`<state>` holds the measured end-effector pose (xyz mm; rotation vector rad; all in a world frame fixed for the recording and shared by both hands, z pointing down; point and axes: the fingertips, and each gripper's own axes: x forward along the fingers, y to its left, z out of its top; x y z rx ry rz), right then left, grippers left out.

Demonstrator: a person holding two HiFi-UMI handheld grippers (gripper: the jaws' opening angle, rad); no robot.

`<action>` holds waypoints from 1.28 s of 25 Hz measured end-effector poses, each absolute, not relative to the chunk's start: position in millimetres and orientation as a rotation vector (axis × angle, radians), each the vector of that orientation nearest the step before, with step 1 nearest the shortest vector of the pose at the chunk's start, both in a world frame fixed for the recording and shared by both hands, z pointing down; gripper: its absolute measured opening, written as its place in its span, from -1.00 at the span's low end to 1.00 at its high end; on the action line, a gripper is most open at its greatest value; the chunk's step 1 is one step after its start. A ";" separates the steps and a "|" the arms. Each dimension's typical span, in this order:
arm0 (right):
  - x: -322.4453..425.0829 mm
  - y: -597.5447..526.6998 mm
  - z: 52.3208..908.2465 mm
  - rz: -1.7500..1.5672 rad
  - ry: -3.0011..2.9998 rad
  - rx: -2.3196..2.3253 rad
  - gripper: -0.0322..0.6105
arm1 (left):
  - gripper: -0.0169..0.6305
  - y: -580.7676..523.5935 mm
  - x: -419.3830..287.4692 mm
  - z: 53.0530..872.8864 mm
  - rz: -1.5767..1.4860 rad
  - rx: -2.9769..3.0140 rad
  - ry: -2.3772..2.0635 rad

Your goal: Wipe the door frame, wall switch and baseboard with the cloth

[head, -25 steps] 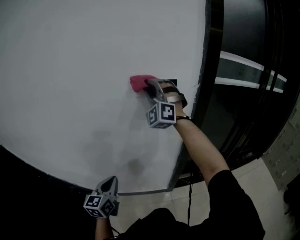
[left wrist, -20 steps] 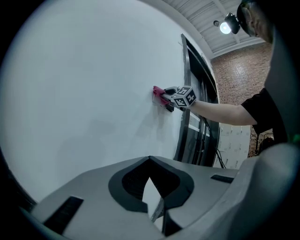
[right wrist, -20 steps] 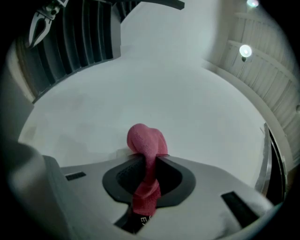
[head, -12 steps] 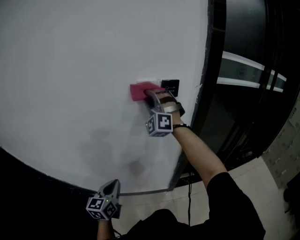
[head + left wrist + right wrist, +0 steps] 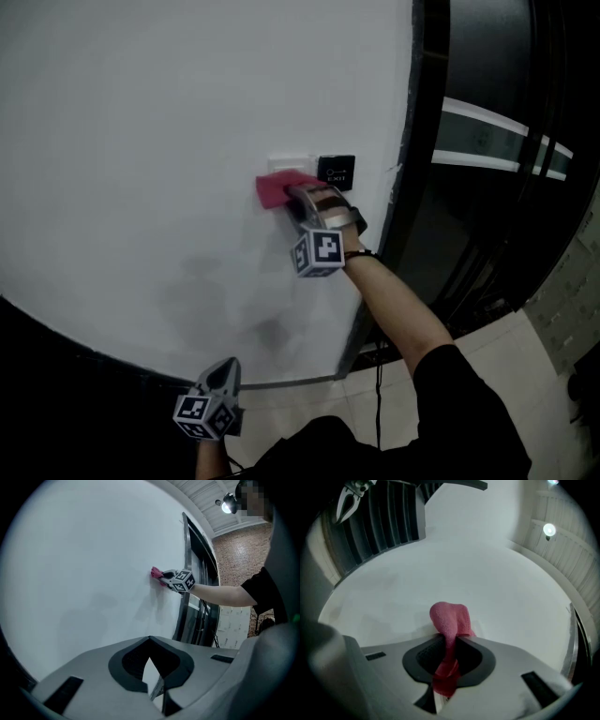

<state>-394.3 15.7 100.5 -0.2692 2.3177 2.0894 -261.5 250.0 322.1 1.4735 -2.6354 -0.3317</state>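
Head view first: the right gripper (image 5: 298,192) has dragged the pink cloth (image 5: 274,187) down the white wall (image 5: 141,141). A second ago the wad sat over the switch area. Now the white wall switch (image 5: 287,164) peeks out just above it, and the black button panel (image 5: 336,171) beside it is fully uncovered. That reads as the switch pass being about done. The dark door frame (image 5: 417,187) to the right and the thin grey baseboard (image 5: 291,383) at the wall's foot look like what is left. The left gripper (image 5: 223,367) hangs low by the baseboard, well apart from the action.

Left gripper view: the left gripper (image 5: 150,641) has its jaws together with nothing between them. Far off, the right gripper (image 5: 164,575) presses the cloth (image 5: 155,572) to the wall, near the door frame (image 5: 185,573).

Right gripper view: the right gripper (image 5: 450,637) is clamped tight on the cloth (image 5: 449,620), whose bunched end is against the wall.

The tally: one cloth, two grippers, one white switch, one black panel, one door frame, one baseboard strip.
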 end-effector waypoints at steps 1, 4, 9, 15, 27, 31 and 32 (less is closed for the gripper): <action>-394.2 15.5 102.0 2.088 2.322 -0.265 -0.71 | -0.95 248.5 -260.3 322.7 -0.336 1.478 -2.630; -393.7 15.0 105.0 2.099 2.317 -0.257 -0.71 | -0.95 246.5 -257.3 324.9 -0.338 1.486 -2.620; -393.7 13.7 108.7 2.048 2.381 -0.251 -0.71 | -0.95 244.4 -256.5 323.1 -0.343 1.479 -2.627; -394.4 13.1 115.1 2.086 2.367 -0.224 -0.70 | -0.95 248.7 -257.9 322.2 -0.320 1.449 -2.659; -377.6 10.7 134.1 2.102 2.441 -0.106 -0.70 | -0.95 238.1 -249.6 327.9 -0.333 1.483 -2.626; -363.1 33.3 106.9 2.032 2.381 -0.078 -0.71 | -0.95 231.3 -246.3 326.6 -0.355 1.504 -2.619; -360.6 39.5 99.1 2.027 2.353 -0.091 -0.71 | -0.95 229.3 -244.4 325.3 -0.358 1.511 -2.615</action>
